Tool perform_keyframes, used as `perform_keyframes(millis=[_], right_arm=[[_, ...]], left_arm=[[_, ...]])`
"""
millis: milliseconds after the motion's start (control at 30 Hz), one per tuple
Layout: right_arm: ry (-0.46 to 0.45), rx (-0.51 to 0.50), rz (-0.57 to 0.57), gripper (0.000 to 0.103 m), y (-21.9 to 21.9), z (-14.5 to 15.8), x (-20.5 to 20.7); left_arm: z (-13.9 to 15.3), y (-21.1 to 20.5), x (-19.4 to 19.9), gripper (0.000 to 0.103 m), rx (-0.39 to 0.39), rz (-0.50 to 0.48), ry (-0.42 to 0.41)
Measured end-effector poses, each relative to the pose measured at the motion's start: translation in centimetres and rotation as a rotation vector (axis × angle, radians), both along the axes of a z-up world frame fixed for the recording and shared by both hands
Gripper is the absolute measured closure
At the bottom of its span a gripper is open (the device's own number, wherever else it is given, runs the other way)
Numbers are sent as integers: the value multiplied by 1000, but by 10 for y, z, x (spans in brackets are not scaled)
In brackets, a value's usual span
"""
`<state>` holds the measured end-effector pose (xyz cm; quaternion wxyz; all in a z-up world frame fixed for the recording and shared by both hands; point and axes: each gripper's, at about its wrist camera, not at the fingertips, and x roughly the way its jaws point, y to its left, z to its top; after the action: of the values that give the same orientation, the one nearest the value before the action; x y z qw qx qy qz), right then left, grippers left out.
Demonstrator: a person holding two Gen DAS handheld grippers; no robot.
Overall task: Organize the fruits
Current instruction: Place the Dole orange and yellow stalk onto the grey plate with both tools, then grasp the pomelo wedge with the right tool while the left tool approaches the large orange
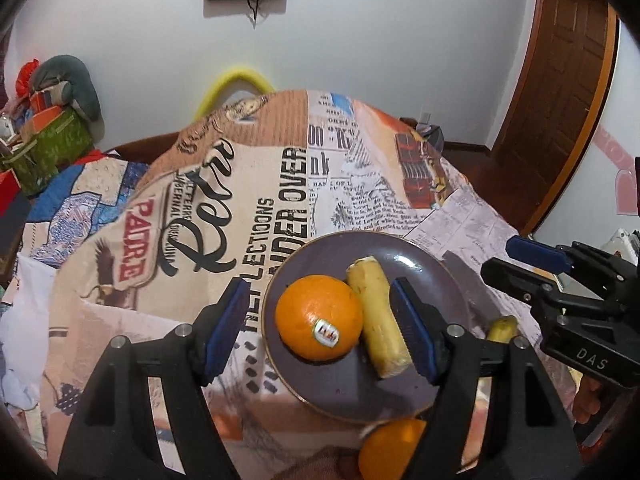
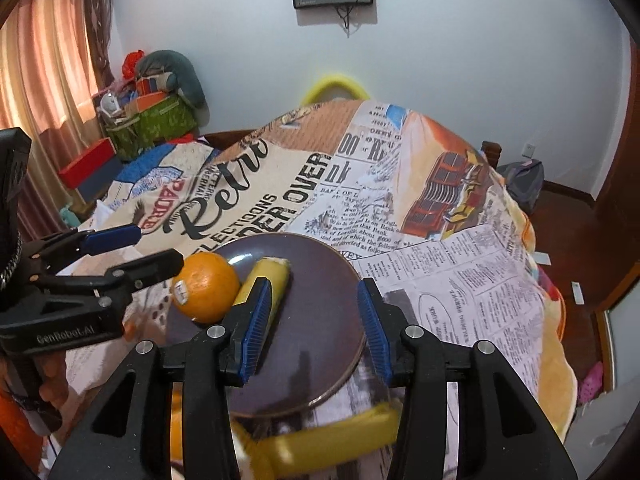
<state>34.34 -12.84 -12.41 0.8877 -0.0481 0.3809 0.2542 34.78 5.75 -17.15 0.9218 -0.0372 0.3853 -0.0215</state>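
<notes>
A: Looking at the plate point(image 1: 448, 280), how much of the sorting is done?

B: About half, I'd judge. An orange point(image 1: 318, 316) with a sticker and a banana point(image 1: 378, 316) lie on the plate, touching each other.

A: And what is left?

B: A second orange point(image 1: 390, 450) sits off the plate, just beside its near rim, and a second banana point(image 2: 340, 436) also lies on the cloth point(image 1: 208, 208) beside that rim. Both seem not yet placed.

A: Where are the grippers?

B: The left gripper point(image 1: 320, 330) hovers over the plate with its jaws spread wide around the orange and banana, gripping neither. The right gripper point(image 2: 316, 326) hovers over the plate's bare side, jaws also wide and empty.

A: So nothing is being carried?

B: Nothing. Either gripper would have to drop toward the near rim for the loose fruit, and the round orange could roll on the soft cloth
</notes>
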Motion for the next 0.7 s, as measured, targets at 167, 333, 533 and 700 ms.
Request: perform_keyframes(millis=[167, 333, 533, 700], right_arm=[[-25, 1, -4, 58, -5, 10, -21], [-45, -1, -13, 53, -11, 16, -41], [-34, -2, -12, 48, -18, 12, -64], [-7, -14, -6, 47, -21, 3, -79]], left_arm=[[14, -4, -23, 31, 18, -3, -16], [21, -7, -46, 30, 25, -9, -19], [22, -11, -75, 25, 20, -16, -14], [15, -16, -93, 24, 25, -26, 3]])
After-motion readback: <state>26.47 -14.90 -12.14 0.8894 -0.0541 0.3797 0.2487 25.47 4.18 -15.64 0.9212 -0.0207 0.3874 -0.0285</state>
